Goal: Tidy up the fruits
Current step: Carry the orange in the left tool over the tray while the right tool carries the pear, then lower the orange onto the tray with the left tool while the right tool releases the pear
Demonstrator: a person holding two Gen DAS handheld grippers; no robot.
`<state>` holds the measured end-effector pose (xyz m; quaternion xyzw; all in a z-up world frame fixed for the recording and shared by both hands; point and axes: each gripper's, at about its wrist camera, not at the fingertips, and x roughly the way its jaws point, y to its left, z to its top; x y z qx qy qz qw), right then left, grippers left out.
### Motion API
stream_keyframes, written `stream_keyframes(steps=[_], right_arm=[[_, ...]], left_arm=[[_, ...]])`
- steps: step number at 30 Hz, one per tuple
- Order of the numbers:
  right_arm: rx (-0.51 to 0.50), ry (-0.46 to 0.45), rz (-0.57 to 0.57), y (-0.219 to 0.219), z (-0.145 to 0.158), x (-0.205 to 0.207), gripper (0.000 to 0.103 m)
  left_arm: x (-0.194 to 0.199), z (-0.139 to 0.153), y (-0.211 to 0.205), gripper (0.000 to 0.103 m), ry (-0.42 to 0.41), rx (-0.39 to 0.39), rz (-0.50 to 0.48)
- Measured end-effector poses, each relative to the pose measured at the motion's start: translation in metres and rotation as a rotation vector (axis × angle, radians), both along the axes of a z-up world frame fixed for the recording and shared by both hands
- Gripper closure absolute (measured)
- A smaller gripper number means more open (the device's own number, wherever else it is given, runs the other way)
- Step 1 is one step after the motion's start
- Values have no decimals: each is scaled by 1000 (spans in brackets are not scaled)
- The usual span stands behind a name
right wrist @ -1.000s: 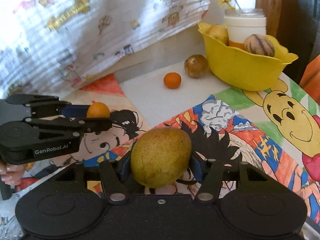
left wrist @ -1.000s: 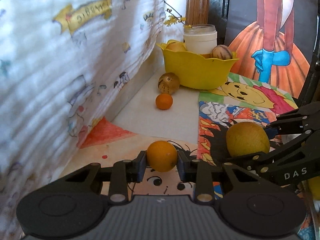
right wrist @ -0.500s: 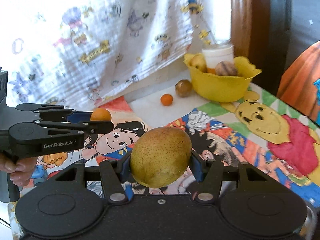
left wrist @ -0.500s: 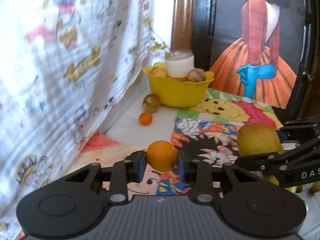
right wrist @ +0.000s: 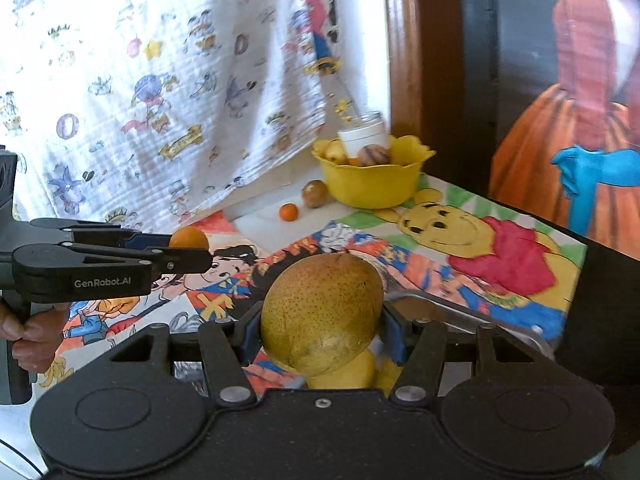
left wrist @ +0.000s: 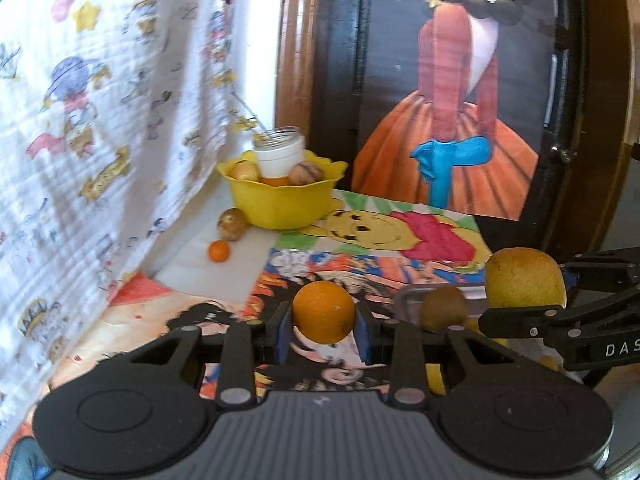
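Carrying stage — left gripper (left wrist: pixel 323 320) clenched on an orange (left wrist: pixel 323 312), right gripper (right wrist: pixel 320 330) grasping a pear (right wrist: pixel 322 314); next, probably setting both into the metal tray (right wrist: pixel 472 316) below.

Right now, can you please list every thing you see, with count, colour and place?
orange: 1, orange, in left gripper
pear: 1, yellow-brown, in right gripper
bowl: 1, yellow, far end, fruit inside
jar: 1, white, behind or in bowl, cannot tell
round fruit: 1, brown, beside bowl
small orange: 1, orange, near it
kiwi: 1, brown, by tray
tray: 1, metal, near edge
left gripper: 1, black
right gripper: 1, black
hand: 1, on left handle
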<state>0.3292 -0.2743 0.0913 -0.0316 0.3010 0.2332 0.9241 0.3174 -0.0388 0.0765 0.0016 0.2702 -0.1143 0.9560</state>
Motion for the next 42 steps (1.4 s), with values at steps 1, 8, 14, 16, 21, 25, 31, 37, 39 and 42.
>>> stream_keyframes(steps=[1, 8, 14, 16, 21, 25, 31, 37, 39, 42], right_arm=[[-2, -7, -10, -6, 1, -7, 43], [-33, -11, -68, -47, -9, -41, 43], [-40, 2, -100, -69, -23, -62, 43], [-49, 6, -107, -74, -31, -68, 43], [-61, 24, -113, -80, -48, -79, 43], [-76, 34, -103, -82, -62, -83, 43], [-102, 36, -79, -79, -75, -85, 43], [-105, 35, -71, -78, -82, -85, 43], [-106, 35, -70, -78, -84, -84, 43], [-103, 36, -68, -78, -89, -82, 43]], left_arm=[[-4, 1, -4, 68, 1, -4, -7], [-28, -1, -29, 68, 16, -12, -53], [-46, -7, -47, 68, 44, -12, -86], [-51, -10, -53, 68, 55, -12, -99], [-61, -24, -64, 68, 103, -13, -122], [-64, -38, -73, 68, 150, -12, -133], [-65, -57, -82, 68, 211, -7, -141], [-64, -68, -90, 68, 244, -4, -151], [-63, -70, -92, 68, 247, -3, -153], [-61, -73, -95, 68, 252, -2, -156]])
